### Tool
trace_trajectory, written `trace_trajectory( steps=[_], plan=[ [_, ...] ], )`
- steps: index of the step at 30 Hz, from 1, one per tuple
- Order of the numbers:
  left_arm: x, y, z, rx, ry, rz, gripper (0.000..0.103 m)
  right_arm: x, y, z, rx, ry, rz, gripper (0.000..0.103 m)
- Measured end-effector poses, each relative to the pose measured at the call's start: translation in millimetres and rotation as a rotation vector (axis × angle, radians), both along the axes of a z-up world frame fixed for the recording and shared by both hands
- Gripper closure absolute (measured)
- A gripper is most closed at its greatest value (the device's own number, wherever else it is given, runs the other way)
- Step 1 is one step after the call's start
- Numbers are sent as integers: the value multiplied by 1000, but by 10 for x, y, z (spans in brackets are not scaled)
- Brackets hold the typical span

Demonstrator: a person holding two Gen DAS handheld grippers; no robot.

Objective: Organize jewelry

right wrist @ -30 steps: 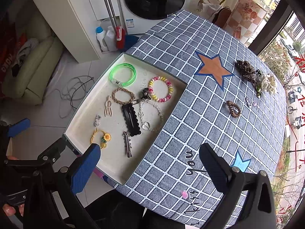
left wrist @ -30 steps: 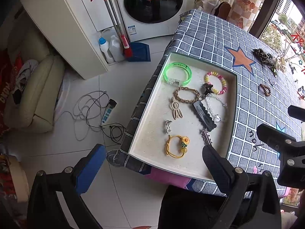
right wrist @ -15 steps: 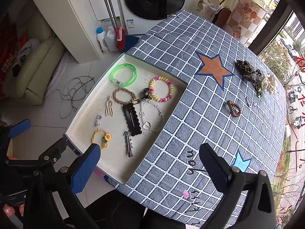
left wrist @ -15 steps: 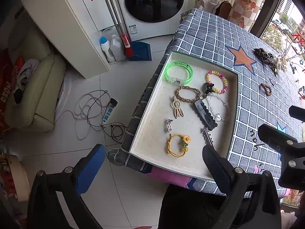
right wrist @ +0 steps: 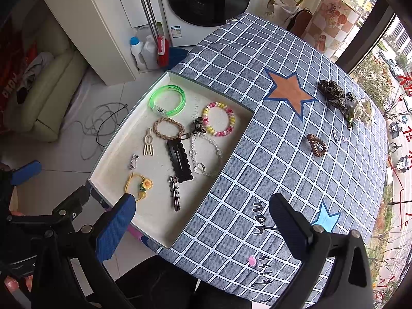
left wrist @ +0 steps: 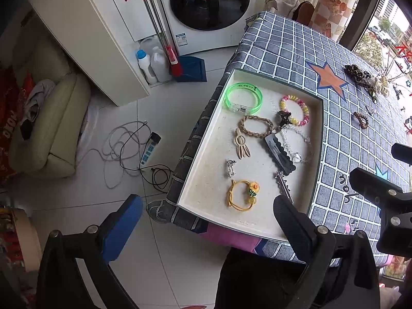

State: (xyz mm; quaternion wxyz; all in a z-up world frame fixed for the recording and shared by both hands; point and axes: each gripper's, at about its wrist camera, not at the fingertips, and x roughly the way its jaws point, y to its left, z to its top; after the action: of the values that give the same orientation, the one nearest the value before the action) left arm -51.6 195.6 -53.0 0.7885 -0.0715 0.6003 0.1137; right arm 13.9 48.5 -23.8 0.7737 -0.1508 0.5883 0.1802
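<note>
just ahead of both parted claws (left wrist: 206, 216) (right wrist: 203, 219), jewelry tray (right wrist: 233, 149)

A white front-loading washing machine (left wrist: 209, 13) stands beside a tall white cabinet (left wrist: 85, 38). Two white plastic detergent bottles (right wrist: 143, 51) and a red-handled mop (left wrist: 157, 25) sit between them. Tangled cables with a power strip (left wrist: 150, 148) lie on the tiled floor (left wrist: 116, 193), near what may be a cream cushioned seat (left wrist: 49, 126).

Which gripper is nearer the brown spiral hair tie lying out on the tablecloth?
Right. The right gripper hovers above the table's near edge, the brown spiral hair tie ahead to its right. The left gripper hangs off the tray's near-left corner, farther away.
</note>
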Motion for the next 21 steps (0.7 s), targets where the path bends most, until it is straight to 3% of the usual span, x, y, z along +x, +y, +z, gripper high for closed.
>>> trace_trajectory(
  steps=[21],
  plan=[
    [-19,2,-4,6,9,8,0,-9,-2,-6,0,0,0,0]
  ],
)
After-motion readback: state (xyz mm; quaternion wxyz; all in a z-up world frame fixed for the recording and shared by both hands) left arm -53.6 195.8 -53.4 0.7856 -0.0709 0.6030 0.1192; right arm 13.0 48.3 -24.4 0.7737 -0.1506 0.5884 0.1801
